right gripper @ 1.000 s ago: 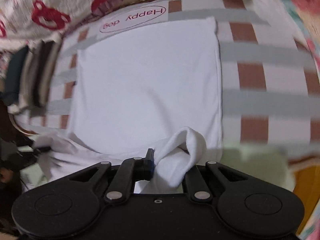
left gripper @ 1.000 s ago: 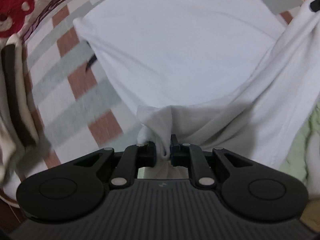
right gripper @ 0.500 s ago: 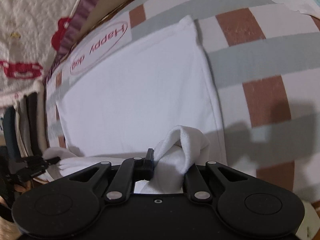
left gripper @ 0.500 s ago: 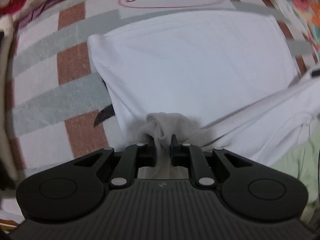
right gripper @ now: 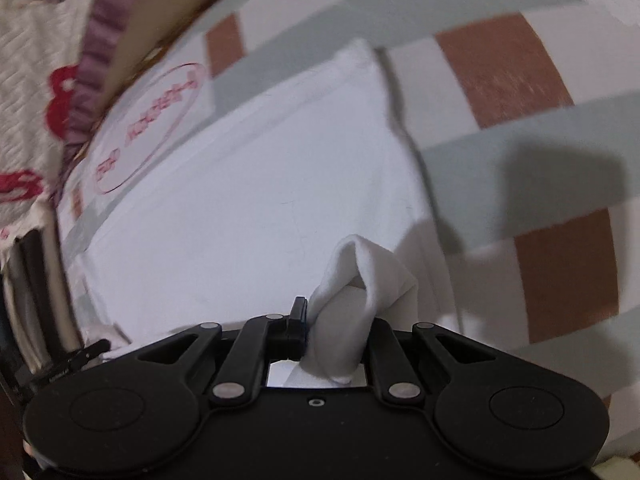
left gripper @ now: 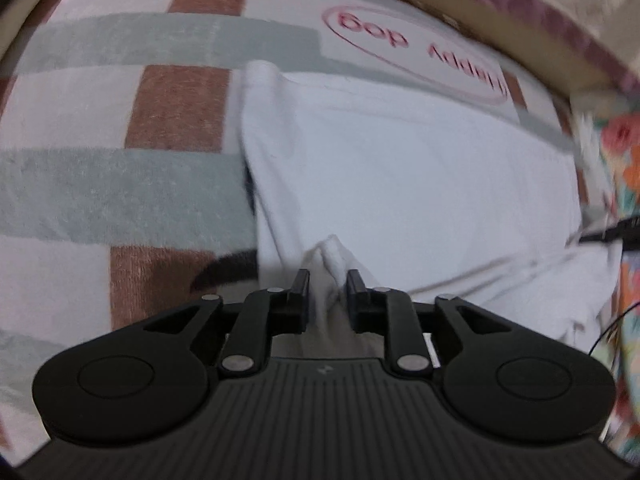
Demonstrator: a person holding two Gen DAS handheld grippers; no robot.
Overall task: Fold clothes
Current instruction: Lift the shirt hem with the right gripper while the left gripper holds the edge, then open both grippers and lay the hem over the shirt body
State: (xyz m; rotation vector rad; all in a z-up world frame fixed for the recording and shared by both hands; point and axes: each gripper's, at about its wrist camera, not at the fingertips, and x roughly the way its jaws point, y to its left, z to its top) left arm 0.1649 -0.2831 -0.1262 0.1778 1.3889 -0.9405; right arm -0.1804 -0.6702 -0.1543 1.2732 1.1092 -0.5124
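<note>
A white garment (left gripper: 400, 184) lies spread on a checked blanket (left gripper: 100, 184), also seen in the right wrist view (right gripper: 248, 208). My left gripper (left gripper: 328, 284) is shut on a bunched near-left corner of the garment, cloth pinched between its fingers. My right gripper (right gripper: 336, 312) is shut on the near-right corner, a fold of cloth (right gripper: 360, 276) standing up and hiding its right finger. The other gripper's black tip shows at the right edge (left gripper: 616, 234) of the left wrist view and at the lower left (right gripper: 84, 354) of the right wrist view.
The blanket has brown, grey and white checks and a "Happy dog" oval label (left gripper: 416, 52) beyond the garment. A quilt with red bears (right gripper: 36, 92) lies at the far left. Flowered fabric (left gripper: 624, 168) borders the right side. Folded dark clothes (right gripper: 24, 280) sit at the left.
Both grippers have moved forward and lower over the blanket, carrying the near edge of the garment toward its far edge. The cloth hanging between them now lies lower and flatter.
</note>
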